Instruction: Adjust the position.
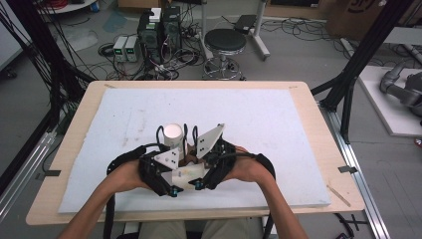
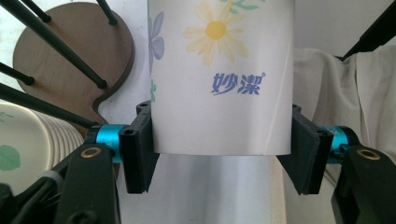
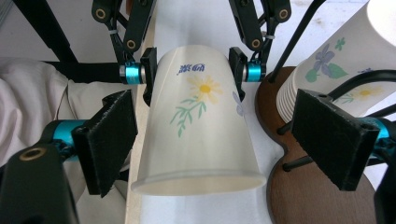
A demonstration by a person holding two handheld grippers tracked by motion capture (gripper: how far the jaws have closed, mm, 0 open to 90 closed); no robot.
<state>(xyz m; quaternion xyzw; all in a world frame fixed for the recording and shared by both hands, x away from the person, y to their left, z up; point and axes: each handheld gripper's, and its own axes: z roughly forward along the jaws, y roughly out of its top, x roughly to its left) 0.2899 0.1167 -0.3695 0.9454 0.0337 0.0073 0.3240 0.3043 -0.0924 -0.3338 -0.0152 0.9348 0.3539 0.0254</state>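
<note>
two hand-held grippers meet near the middle of the white foam-covered table in the high view. the left gripper and the right gripper sit close together, each in a hand, forearms entering from the bottom edge. just beyond them a stack of white paper cups stands in a black wire holder.

in the left gripper view, the white paper cup with a yellow daisy print and blue lettering sits between the two black jaws, base end toward the camera. both pads press against its sides near the base, so this claw is clamped on the cup. the brown wooden base of the cup holder lies at upper left, with black wire rods crossing it and the ribbed stack of cups at the left edge.

in the right gripper view, the same cup lies with its open rim toward the camera. the left gripper grips its far end. the right gripper's own foam pads stand apart on either side of the cup, clear of its wall: jaws apart, nothing held. the wooden base and the cup stack are at right.
</note>
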